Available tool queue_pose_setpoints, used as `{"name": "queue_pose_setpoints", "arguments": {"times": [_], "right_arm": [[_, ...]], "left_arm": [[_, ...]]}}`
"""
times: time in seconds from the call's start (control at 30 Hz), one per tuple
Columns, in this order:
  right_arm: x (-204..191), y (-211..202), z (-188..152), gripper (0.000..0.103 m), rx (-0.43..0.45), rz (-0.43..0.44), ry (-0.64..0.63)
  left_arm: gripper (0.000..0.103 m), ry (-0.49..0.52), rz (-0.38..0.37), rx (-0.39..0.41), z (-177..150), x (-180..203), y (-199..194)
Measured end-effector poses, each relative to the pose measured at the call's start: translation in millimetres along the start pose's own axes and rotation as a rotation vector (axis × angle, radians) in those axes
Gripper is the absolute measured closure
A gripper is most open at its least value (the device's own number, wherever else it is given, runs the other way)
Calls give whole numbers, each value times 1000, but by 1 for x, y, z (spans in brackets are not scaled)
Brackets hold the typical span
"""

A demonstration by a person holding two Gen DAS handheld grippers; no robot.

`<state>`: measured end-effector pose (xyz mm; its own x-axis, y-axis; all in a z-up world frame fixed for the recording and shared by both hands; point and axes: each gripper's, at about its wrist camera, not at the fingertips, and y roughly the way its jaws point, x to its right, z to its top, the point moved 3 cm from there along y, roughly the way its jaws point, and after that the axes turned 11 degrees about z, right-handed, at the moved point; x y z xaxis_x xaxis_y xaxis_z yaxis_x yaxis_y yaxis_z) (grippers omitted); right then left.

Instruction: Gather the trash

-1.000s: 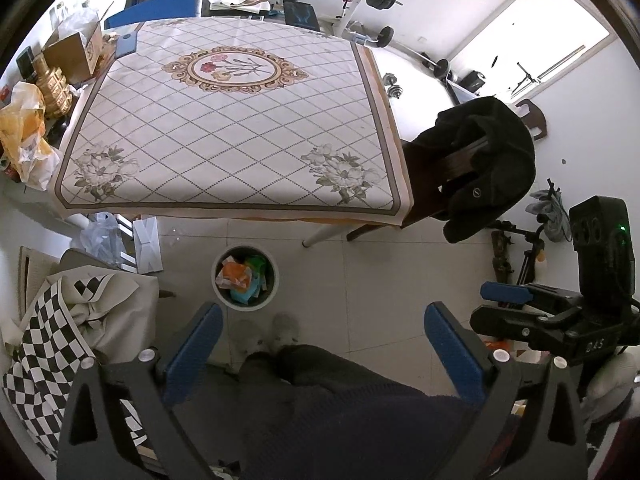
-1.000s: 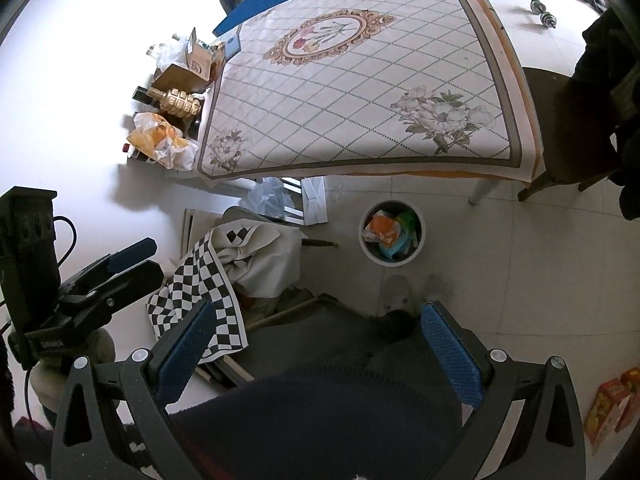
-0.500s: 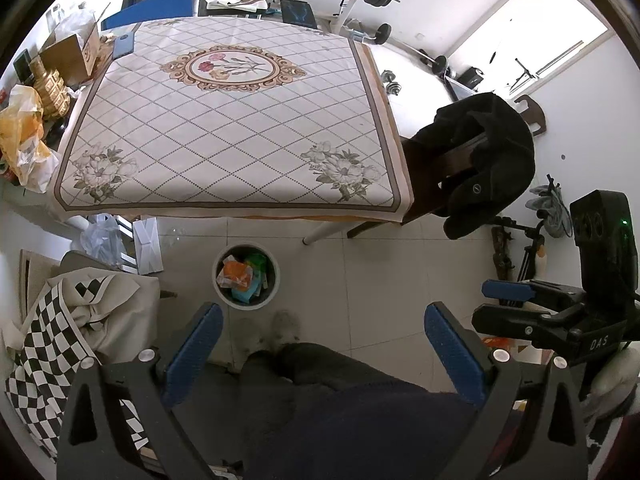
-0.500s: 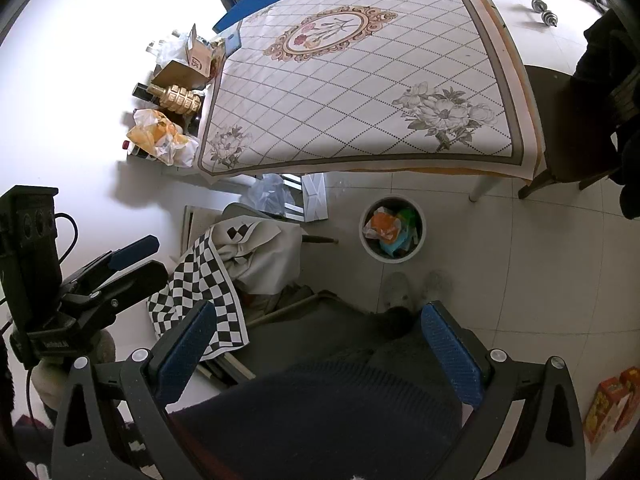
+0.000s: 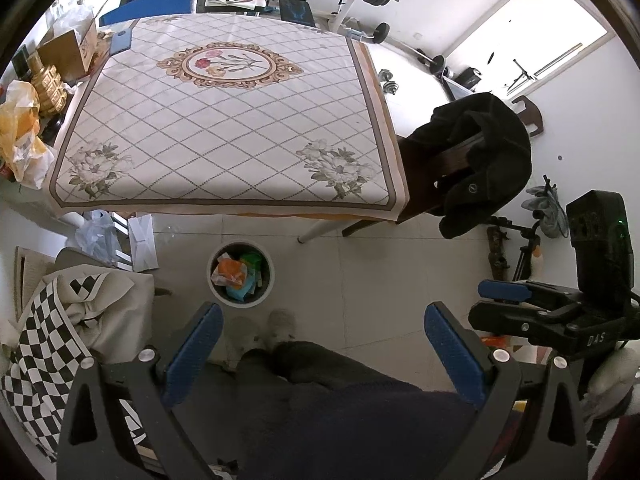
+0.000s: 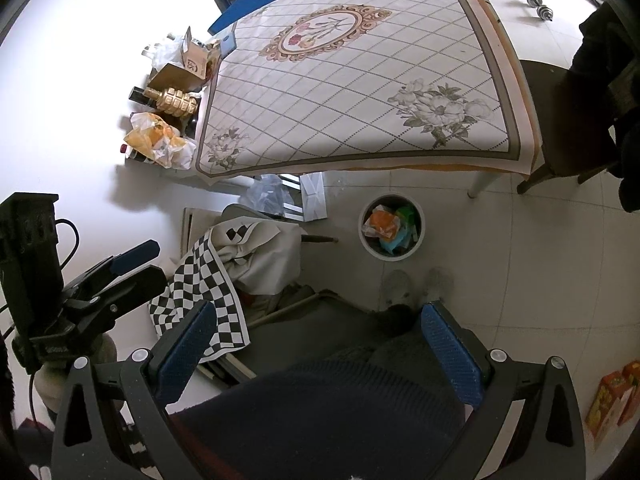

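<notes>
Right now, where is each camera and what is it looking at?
Left wrist: on the left gripper, held high, looking down at the table; the person's legs and slippers show.
Right wrist: on the right gripper, looking down likewise; legs show.
Both share the trash bin, its rim visible, and the checkered cloth.

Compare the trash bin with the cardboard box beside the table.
The trash bin is round and white; the cardboard box is square-cornered and brown. The bin stands on the floor tiles just in front of the table; the box sits higher, level with the tabletop at its far left corner. The bin holds orange, green and blue wrappers; the box's contents cannot be made out. Both are open-topped.
</notes>
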<state>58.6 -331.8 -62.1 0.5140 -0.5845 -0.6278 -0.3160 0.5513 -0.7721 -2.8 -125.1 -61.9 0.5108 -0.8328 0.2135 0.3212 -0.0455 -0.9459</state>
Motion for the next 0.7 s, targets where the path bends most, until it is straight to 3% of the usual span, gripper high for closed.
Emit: {"name": "queue_pose_setpoints", "arguments": {"times": [0.7], "right_arm": [[7,0,-5,0,9,-8,26]], "left_arm": [[0,-3,-41,-14,-4,-1,0]]}}
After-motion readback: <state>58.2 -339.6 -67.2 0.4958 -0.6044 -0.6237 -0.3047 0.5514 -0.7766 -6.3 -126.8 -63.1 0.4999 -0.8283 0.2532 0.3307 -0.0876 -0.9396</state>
